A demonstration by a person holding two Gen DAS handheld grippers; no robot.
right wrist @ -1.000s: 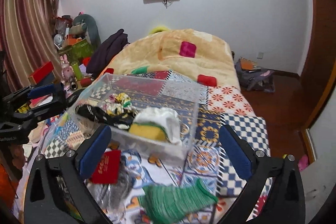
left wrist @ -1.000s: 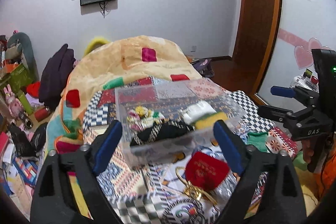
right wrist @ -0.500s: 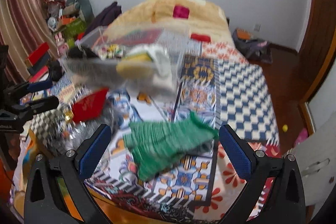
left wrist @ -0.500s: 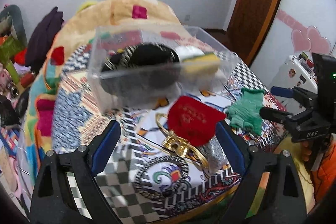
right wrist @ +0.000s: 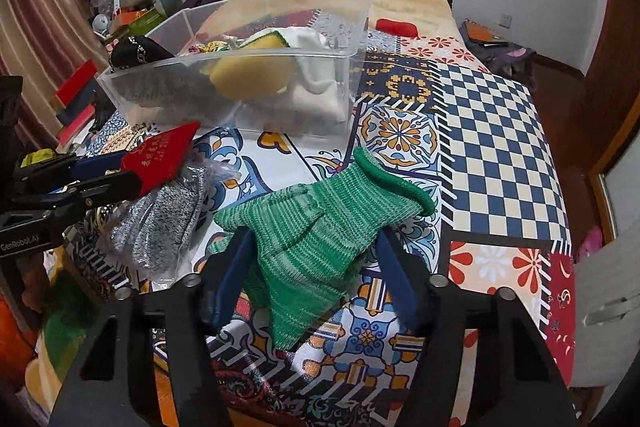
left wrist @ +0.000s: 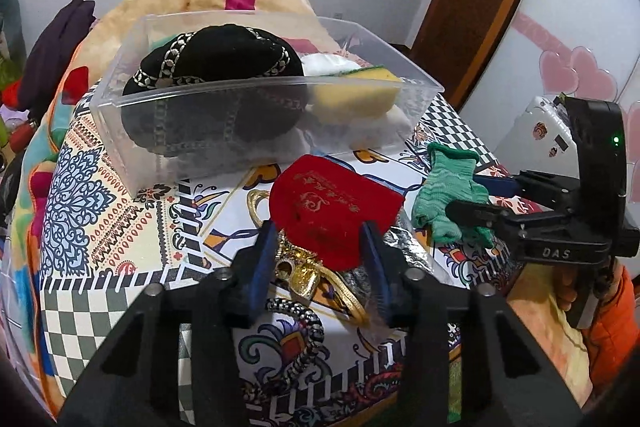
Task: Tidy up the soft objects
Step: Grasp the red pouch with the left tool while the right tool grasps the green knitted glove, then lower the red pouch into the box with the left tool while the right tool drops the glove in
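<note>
Near the clear bin (left wrist: 256,95), the left gripper (left wrist: 318,247) pinches the red pouch (left wrist: 332,203); the right gripper (right wrist: 316,263) closes around the green glove (right wrist: 316,239), both seemingly gripped for binning

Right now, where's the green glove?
The green glove lies on the patterned bedspread, between the right gripper fingers in the right wrist view. It is in front of the clear bin, right of the red pouch.
</note>
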